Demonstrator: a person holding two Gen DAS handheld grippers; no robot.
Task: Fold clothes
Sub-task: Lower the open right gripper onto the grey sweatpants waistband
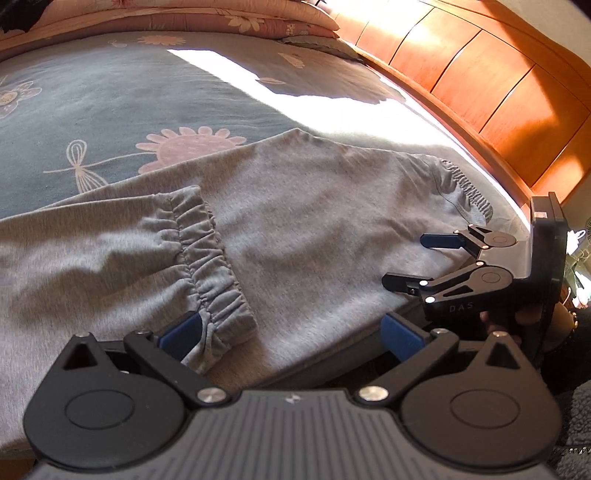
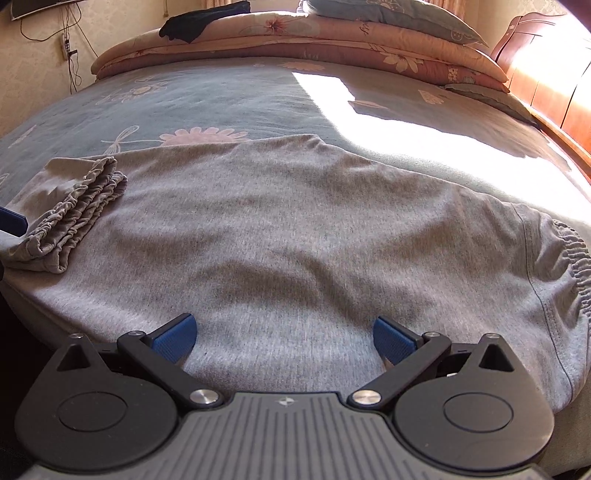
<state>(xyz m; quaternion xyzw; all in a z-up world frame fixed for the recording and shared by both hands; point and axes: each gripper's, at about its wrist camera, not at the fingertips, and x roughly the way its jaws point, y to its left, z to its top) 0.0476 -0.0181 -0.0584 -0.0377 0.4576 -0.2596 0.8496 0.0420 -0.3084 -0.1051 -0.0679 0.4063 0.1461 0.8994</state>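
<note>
Grey sweatpants [image 1: 314, 206] lie flat on the bed, the legs folded over so the elastic cuffs [image 1: 210, 258] rest on the body of the pants. The gathered waistband [image 1: 465, 188] is at the right end. My left gripper [image 1: 291, 332] is open at the near edge, its left pad touching the cuffs. My right gripper [image 1: 421, 260] hovers open over the pants near the waistband, held by a hand. In the right wrist view the right gripper [image 2: 284, 339] stands open over the grey sweatpants [image 2: 295, 229], with the cuffs [image 2: 81, 206] at left, beside a blue left-gripper fingertip [image 2: 11, 220].
The bed has a blue-grey flowered sheet [image 2: 203, 99] with a bright sun patch [image 2: 406, 122]. Folded pink quilts [image 2: 332, 37] and a black garment [image 2: 203, 20] lie at the far end. An orange wooden bed board [image 1: 498, 85] runs along the right.
</note>
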